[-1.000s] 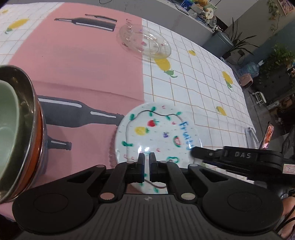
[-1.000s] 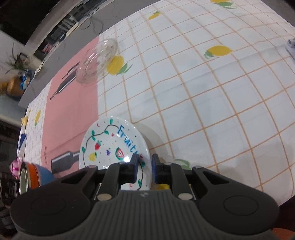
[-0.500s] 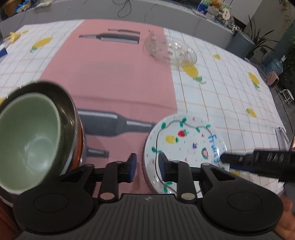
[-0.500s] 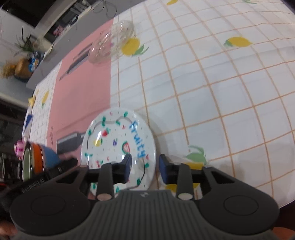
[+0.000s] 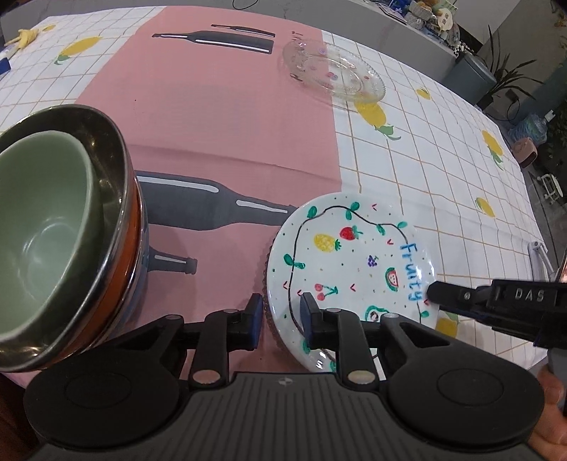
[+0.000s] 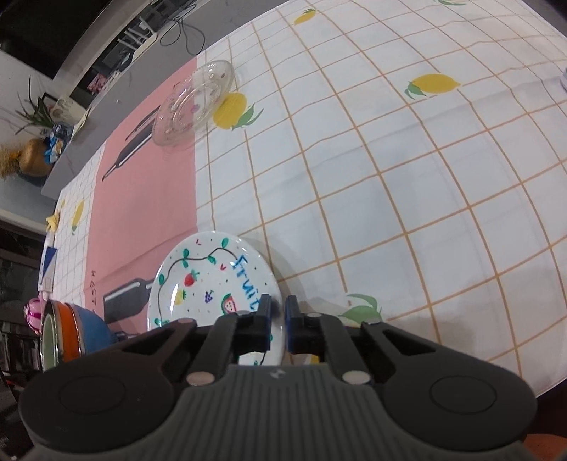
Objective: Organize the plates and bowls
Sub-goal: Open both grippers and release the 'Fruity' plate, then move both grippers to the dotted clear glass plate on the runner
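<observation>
Glazed white round ceramic plate with painted fruit: rigid, slick, breakable; right gripper clamps its 4 o'clock rim, left gripper parted astride 7 o'clock rim, closing.

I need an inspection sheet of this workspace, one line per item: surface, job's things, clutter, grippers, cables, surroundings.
Surface: tablecloth, pink and checked, lying flat.
Job's things: fruit plate at the near edge; glass plate far off; green bowl nested in steel bowl, on a stack.
Clutter: small yellow object at the far corner.
Grippers: right gripper shut on the fruit plate's rim, jaws just closed; left gripper open, straddling the opposite rim, jaws just been closing.
Cables: black cable on the grey counter.
Surroundings: potted plants beyond the table.
</observation>
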Motion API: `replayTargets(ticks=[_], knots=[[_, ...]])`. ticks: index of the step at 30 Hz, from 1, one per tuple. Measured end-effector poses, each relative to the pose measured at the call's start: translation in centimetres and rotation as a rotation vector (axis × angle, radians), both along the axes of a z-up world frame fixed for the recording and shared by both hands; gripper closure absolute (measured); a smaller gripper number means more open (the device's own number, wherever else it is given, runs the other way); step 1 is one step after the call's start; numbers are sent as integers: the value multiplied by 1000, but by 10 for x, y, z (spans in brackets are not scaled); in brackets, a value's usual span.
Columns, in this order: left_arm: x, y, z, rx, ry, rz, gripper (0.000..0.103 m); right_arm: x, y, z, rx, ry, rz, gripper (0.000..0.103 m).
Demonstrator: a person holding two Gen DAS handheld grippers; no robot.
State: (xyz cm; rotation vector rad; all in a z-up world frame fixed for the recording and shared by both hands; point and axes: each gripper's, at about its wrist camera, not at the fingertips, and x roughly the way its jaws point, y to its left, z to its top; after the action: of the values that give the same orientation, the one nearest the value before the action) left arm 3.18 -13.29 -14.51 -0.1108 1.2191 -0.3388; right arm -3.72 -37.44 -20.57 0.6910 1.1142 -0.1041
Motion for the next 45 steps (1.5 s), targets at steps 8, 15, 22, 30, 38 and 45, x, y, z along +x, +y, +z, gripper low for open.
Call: replayTargets(ticks=[8,15,22,30,38,45], knots=[[3,-1,0,-3,-2,3,81,0,3,1,-14,3,12,95],[3,-4,13,43,-86,-9,82,-8,3,18,-69,-94,-21,72],[21,-16,42,24,-170,-38,79,1,4,36,-144,-166,-29,70],[59,-32,63,-2,-231,-9,78,41,3,54,-140,-221,-17,66],[101,-45,77,-60,-300,29,67,97,-8,66,-103,-262,-62,60],[148,-43,67,-124,-288,155,61,150,-29,63,-29,-269,-148,59]])
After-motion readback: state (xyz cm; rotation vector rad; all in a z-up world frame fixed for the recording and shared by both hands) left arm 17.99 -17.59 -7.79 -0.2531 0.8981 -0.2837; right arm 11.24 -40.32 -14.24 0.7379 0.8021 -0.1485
